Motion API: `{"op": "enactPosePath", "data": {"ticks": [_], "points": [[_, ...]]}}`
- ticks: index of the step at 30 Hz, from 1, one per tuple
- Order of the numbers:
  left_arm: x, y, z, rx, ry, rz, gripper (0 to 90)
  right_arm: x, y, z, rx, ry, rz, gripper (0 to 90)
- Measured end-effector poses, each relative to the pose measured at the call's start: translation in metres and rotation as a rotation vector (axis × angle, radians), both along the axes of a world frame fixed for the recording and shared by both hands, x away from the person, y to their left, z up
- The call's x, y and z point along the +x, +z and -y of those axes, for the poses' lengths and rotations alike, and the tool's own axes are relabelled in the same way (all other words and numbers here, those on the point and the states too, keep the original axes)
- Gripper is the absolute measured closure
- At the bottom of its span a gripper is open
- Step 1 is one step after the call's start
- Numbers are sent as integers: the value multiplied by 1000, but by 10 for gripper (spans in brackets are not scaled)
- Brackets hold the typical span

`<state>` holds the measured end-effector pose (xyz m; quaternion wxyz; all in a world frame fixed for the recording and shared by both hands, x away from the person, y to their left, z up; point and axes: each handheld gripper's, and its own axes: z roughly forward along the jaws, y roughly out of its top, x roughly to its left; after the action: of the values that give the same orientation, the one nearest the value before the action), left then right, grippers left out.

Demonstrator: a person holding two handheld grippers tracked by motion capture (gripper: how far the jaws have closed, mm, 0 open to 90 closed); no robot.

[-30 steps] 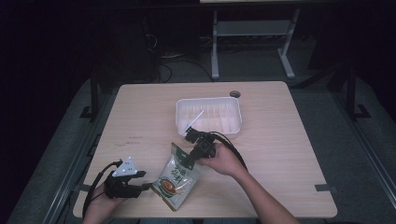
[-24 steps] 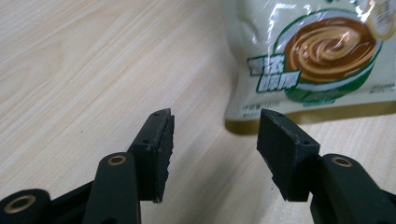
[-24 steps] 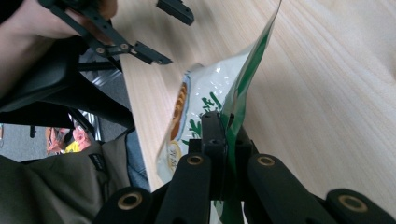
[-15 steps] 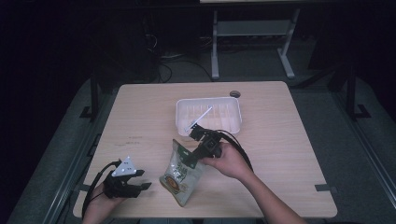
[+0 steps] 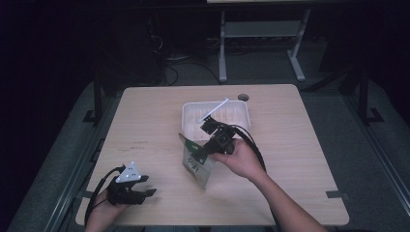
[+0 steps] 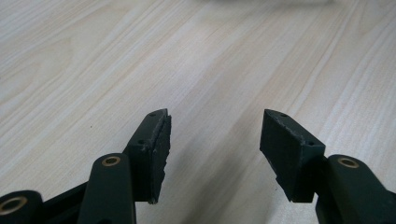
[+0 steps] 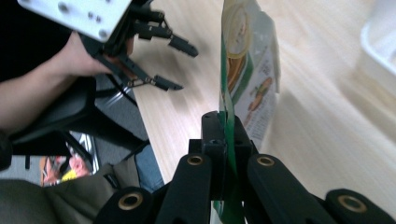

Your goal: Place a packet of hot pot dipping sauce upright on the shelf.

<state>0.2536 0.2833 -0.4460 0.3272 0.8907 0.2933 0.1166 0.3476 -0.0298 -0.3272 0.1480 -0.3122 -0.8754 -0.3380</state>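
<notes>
My right gripper (image 7: 224, 126) has its jaws pinched tight on the green top edge of a snack bag (image 7: 247, 70), with the edge running straight up between the two pads. The bag hangs off that grip, its printed front turned sideways in the right gripper view. From the high view the same gripper (image 5: 209, 145) sits near the middle of the table (image 5: 145, 116), my right hand (image 5: 241, 159) wrapped around its body, and the bag (image 5: 197, 162) slopes from the jaws down toward my side; I cannot tell whether its lower corner touches the wood.

My left gripper (image 6: 215, 135) has its jaws well apart with nothing between them, just bare tabletop (image 6: 233, 56) ahead; they have just been opening wider. In the high view it (image 5: 145, 192) lies low by the near left corner, my left hand (image 5: 104, 215) behind it, well apart from the bag.

Just beyond the right gripper sits a white tray (image 5: 241, 108), with a white stick (image 5: 212, 110) lying slantwise across its rim.
</notes>
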Motion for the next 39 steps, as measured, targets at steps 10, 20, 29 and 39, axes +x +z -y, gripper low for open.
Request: {"op": "enactPosePath", "data": {"ticks": [10,20,29,39], "points": [[1,0,-1,3,18,8,361,19,27,11,34,-91,19,898],[2,0,-2,5,27,5,325,35,38,17,49,-174,27,898],[3,-1,-3,6,36,7,313,48,51,22,63,-236,50,898],[3,-1,-4,7,37,9,292,68,60,18,67,-302,66,898]]}}
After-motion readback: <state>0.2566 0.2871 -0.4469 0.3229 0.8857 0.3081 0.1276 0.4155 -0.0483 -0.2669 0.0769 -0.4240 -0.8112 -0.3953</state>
